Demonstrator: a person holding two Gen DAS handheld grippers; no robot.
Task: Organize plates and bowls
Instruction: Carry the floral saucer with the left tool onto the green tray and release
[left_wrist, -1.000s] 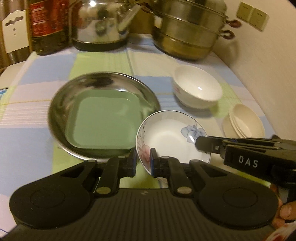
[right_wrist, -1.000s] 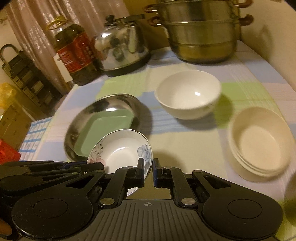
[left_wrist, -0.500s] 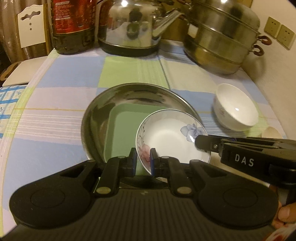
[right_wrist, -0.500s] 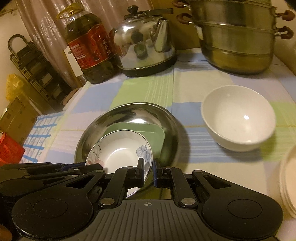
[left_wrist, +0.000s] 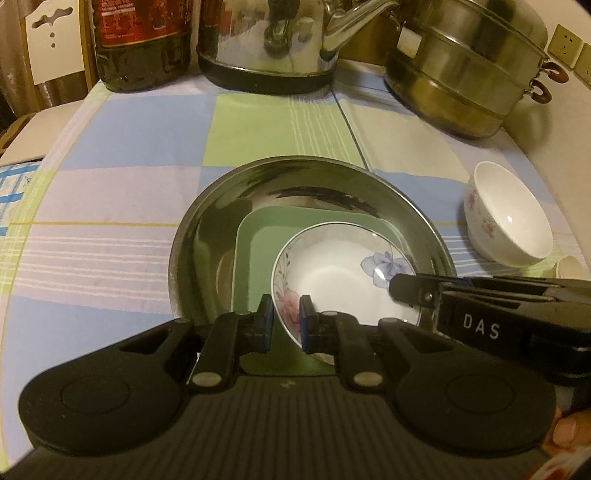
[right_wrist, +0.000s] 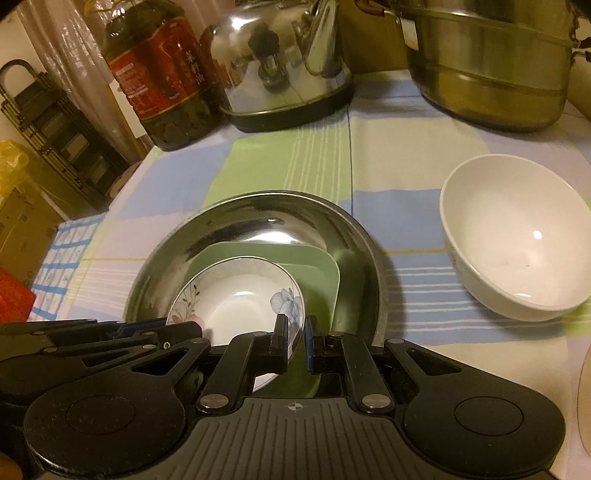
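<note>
gripping the floral dish (left_wrist: 343, 280) by its rim, left gripper (left_wrist: 283, 317) and right gripper (right_wrist: 296, 341) clamped.

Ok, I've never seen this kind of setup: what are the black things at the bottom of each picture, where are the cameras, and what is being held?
There is no robot here. A person holds a two-finger gripper in each hand, and each gripper carries a wide-angle camera that looks forward along its fingers.

One picture comes from the left gripper, the other from the right gripper. Each also shows the other gripper from the side.

Both grippers are shut on opposite rims of one flowered dish, held over a green square plate that lies in a steel basin.

On the checked tablecloth also stand a white bowl, a kettle, an oil bottle and a steel steamer pot.
</note>
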